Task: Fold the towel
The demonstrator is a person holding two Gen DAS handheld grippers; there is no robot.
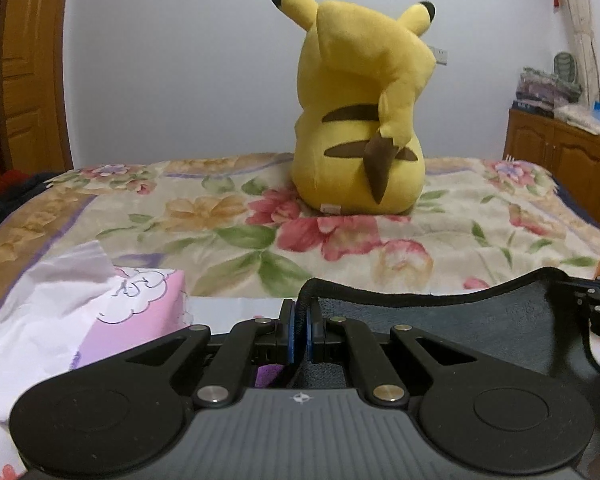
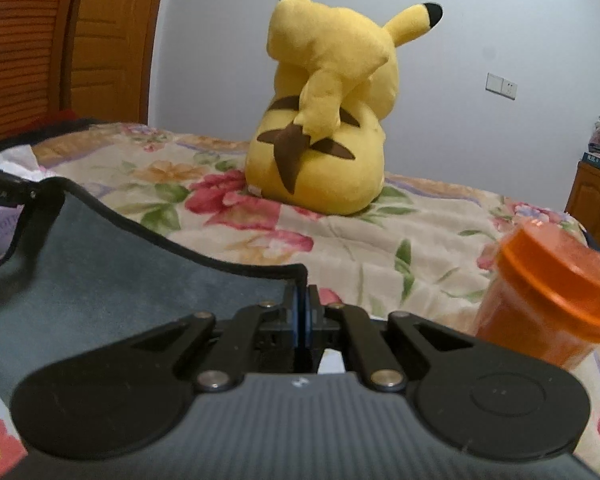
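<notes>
Floral bedspread (image 1: 220,216) on bed; pale wall (image 1: 172,60), wooden door (image 1: 24,72).

the orange jar (image 2: 548,292) looks blurred, its base hidden behind the right gripper (image 2: 302,312).

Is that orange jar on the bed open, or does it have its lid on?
Lid on. The orange jar stands upright on the floral bedspread with its orange cap seated squarely on top.
</notes>
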